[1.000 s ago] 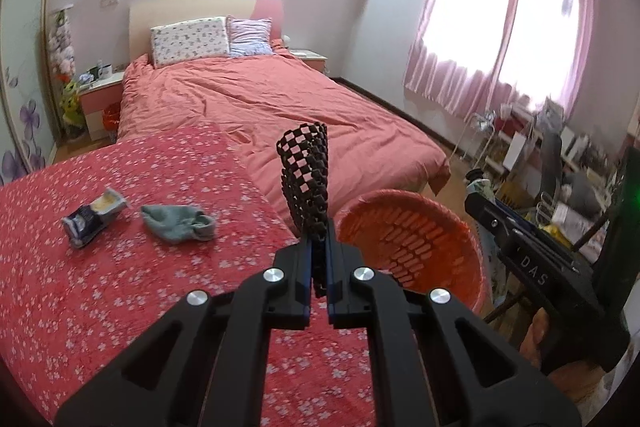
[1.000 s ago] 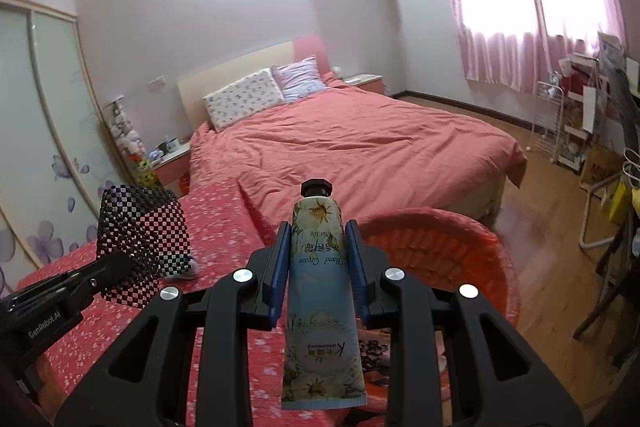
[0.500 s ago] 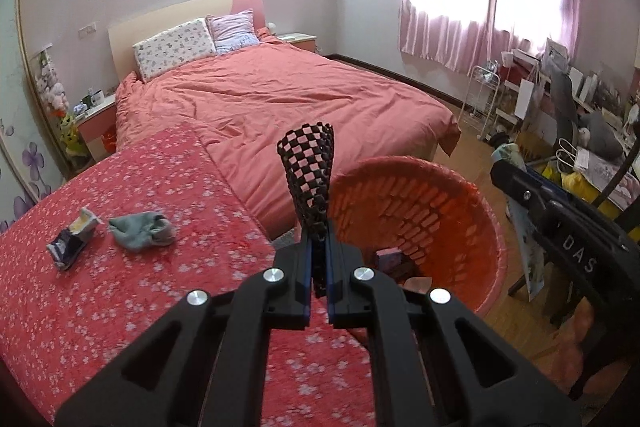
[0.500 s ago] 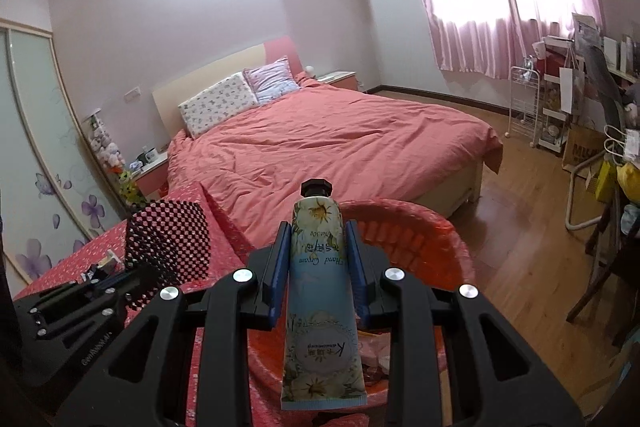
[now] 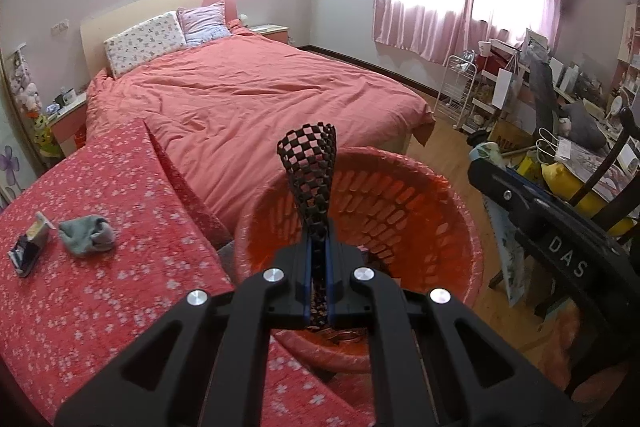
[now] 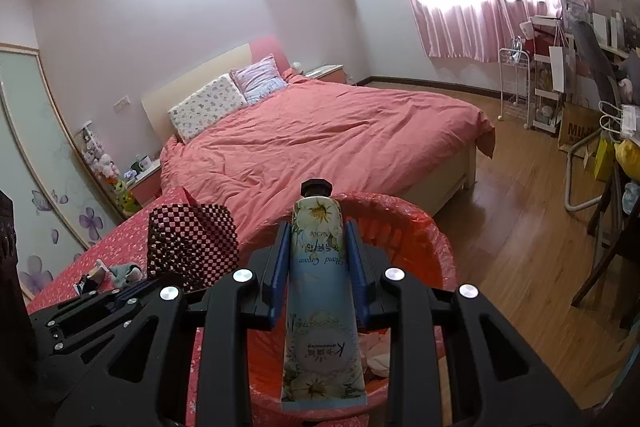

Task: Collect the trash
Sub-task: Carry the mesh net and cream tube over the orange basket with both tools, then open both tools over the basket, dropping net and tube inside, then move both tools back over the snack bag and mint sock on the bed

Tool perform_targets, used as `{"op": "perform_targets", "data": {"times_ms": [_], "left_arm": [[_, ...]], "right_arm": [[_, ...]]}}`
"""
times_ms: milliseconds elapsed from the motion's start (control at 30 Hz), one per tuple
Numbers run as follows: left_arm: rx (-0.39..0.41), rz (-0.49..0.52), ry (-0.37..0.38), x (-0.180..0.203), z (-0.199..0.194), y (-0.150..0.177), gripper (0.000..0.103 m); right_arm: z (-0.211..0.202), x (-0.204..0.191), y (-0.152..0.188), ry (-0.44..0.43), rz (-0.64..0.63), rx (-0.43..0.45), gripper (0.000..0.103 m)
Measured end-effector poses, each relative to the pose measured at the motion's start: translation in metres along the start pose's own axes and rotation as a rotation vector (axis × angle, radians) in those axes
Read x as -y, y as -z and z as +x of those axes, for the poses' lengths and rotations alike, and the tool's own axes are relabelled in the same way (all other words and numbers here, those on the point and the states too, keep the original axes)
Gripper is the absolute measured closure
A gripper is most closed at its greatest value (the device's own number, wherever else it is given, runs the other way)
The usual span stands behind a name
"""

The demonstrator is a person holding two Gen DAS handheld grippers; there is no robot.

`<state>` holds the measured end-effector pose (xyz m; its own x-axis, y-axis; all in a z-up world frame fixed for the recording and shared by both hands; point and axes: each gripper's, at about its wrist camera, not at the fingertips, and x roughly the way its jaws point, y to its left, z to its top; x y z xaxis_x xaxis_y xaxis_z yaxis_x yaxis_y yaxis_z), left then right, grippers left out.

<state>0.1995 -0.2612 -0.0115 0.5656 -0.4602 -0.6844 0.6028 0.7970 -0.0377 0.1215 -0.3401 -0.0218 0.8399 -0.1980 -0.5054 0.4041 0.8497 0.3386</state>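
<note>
Both wrist views look forward along their fingers, close above the basket [image 5: 460,195], sharing bed [image 6: 340,139] beyond

My left gripper [image 5: 318,263] hides the black mesh piece's [image 5: 310,167] lower end and most of the orange basket's [image 5: 404,211] contents; the small packet's [image 5: 28,249] print is too small to read.

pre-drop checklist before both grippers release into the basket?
1. Left gripper shut on black mesh piece: ok.
2. Right gripper shut on hand cream tube: ok.
3. Mesh piece over orange basket opening: ok.
4. Tube over basket opening: ok.
5. Room left in basket: cannot tell, gripper hides most of the bottom.
6. Table cleared: not ok, grey sock and wrapper remain.
</note>
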Motion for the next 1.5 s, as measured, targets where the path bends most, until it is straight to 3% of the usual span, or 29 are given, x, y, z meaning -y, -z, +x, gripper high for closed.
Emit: {"op": "perform_targets", "data": {"times_ms": [400,533,600,667,767,867,967,1167,1267,1400,1500], "left_arm": [[-0.037,-0.039,0.042,-0.004,0.03,0.0,0.095],[-0.053,-0.057,0.021,-0.011,0.036,0.005,0.072],[-0.055,-0.063,0.003,-0.018,0.036,0.006,0.071],[-0.052,-0.071,-0.019,-0.025,0.034,0.008,0.067],[-0.028,-0.082,-0.077,-0.041,0.025,0.011,0.052],[-0.017,-0.101,-0.126,-0.059,0.014,0.016,0.044],[-0.016,-0.125,-0.181,-0.081,0.005,0.022,0.032],[-0.035,-0.201,-0.318,-0.141,-0.017,0.043,0.009],[-0.045,-0.244,-0.374,-0.173,-0.031,0.052,0.004],[-0.077,-0.296,-0.509,-0.218,-0.049,0.066,0.004],[-0.075,-0.349,-0.53,-0.252,-0.065,0.077,0.004]], "right_arm": [[0.021,0.015,-0.002,-0.051,0.062,-0.052,0.075],[0.028,0.02,-0.002,-0.069,0.084,-0.085,0.072],[0.026,0.021,-0.001,-0.06,0.083,-0.08,0.061],[0.024,0.017,0.0,-0.051,0.072,-0.074,0.06],[0.021,0.008,0.0,-0.019,0.034,-0.061,0.06],[0.017,-0.002,0.001,0.001,-0.005,-0.045,0.05],[0.015,-0.014,0.002,0.011,-0.044,-0.035,0.047],[0.018,-0.039,0.01,0.004,-0.093,-0.055,0.042],[0.02,-0.056,0.016,-0.013,-0.126,-0.074,0.041],[0.021,-0.081,0.024,-0.046,-0.169,-0.096,0.038],[0.023,-0.101,0.029,-0.078,-0.196,-0.113,0.037]]}}
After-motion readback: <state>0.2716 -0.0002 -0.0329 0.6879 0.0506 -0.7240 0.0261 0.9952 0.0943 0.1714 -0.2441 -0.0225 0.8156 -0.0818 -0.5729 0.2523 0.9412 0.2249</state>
